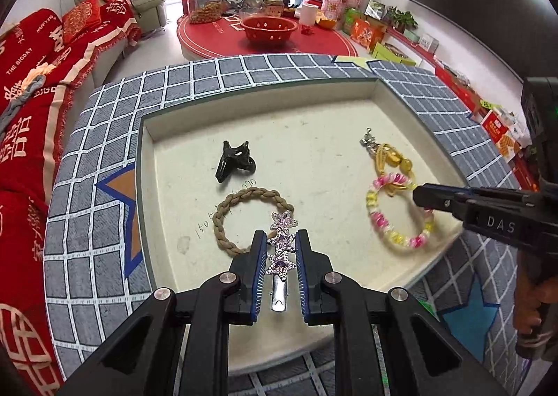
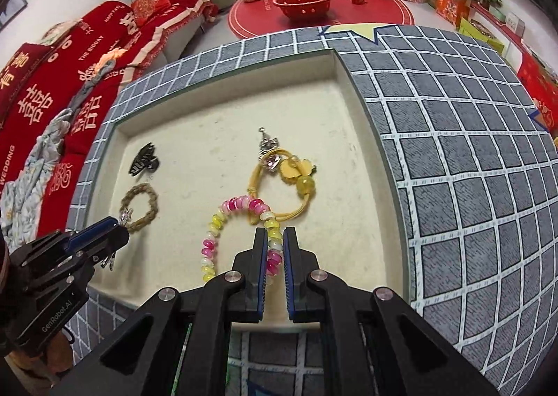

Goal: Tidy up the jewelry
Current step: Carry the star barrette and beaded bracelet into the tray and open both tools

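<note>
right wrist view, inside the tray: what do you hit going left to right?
Black hair claw → braided hair tie → pink-and-yellow bead bracelet, clamped in the right hand-held gripper → yellow cord charm → tray wall.

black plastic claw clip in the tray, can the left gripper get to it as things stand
Probably not yet: the path over the tray to the black plastic claw clip looks free, but the left gripper is shut on a star-studded silver hair clip, so it must drop that first.

Glossy beads (image 2: 244,205), sparkly metal clip (image 1: 281,253)
</note>
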A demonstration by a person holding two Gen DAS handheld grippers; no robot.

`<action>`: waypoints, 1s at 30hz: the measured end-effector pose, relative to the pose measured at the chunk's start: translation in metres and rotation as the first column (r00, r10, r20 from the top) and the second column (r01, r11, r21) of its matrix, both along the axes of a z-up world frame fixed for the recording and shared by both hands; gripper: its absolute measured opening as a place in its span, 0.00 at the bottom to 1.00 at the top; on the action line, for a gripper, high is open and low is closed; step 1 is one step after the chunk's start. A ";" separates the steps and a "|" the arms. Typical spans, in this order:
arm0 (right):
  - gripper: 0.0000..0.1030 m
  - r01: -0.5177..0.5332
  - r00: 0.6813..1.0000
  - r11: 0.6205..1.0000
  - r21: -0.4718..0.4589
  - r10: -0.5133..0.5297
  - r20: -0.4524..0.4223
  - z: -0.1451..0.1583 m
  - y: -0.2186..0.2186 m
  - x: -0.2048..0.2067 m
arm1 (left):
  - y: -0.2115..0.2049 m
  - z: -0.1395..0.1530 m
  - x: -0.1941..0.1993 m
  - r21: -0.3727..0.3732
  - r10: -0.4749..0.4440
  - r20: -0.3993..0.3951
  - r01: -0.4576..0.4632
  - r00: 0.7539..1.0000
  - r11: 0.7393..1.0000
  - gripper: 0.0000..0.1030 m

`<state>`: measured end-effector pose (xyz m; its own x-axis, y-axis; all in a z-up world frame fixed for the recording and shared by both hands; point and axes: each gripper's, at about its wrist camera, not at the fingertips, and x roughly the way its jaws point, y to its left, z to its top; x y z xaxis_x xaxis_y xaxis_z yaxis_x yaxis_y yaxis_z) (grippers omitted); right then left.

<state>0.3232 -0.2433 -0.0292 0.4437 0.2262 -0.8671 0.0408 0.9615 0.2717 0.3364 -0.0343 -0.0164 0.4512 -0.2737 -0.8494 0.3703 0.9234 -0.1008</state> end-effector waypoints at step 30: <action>0.24 0.073 0.996 0.997 -0.015 -0.072 0.056 -0.002 -0.013 0.022 | -0.010 -0.003 0.011 0.107 0.097 0.167 -0.116 0.981 0.987 0.30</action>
